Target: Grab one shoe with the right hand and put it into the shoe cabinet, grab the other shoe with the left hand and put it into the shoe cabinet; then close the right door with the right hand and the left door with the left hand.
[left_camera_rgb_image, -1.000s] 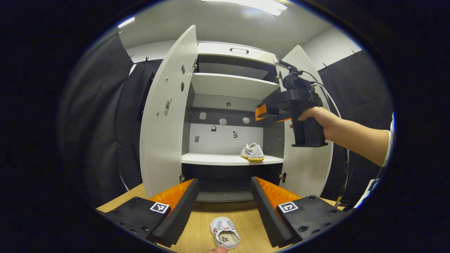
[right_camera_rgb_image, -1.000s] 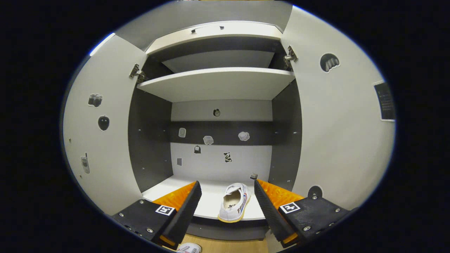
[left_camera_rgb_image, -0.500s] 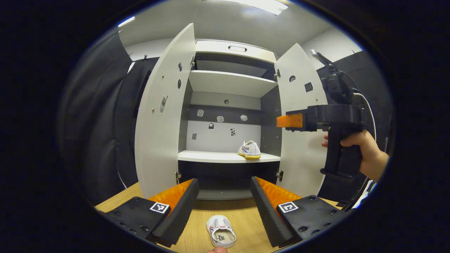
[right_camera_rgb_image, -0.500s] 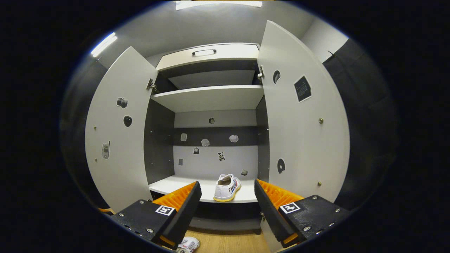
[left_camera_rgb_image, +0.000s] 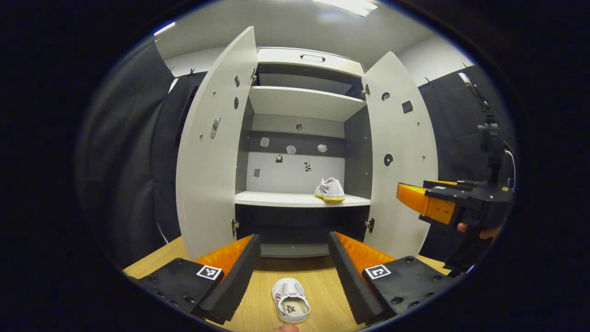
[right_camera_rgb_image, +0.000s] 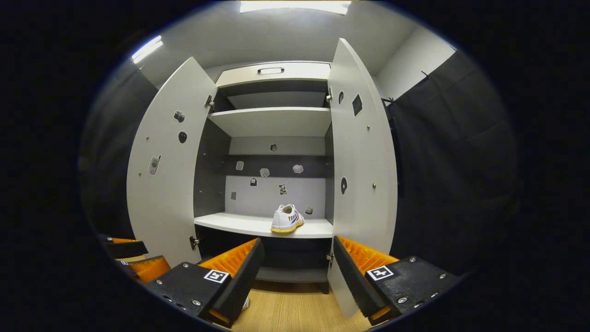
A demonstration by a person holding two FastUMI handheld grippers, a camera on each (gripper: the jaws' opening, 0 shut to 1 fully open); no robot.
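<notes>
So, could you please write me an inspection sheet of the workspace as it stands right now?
Surface: light wooden floor, bare in front of the cabinet.
Job's things: white sneaker with yellow sole on the white cabinet shelf; second white sneaker on the floor between the left gripper fingers, untouched. Left white cabinet door and right white cabinet door both open.
Clutter: small stickers on the cabinet's back panel and doors.
Grippers: left open; right gripper open, empty.
Cables: one by the right gripper's body.
Surroundings: black cloth booth walls, ceiling light.
</notes>
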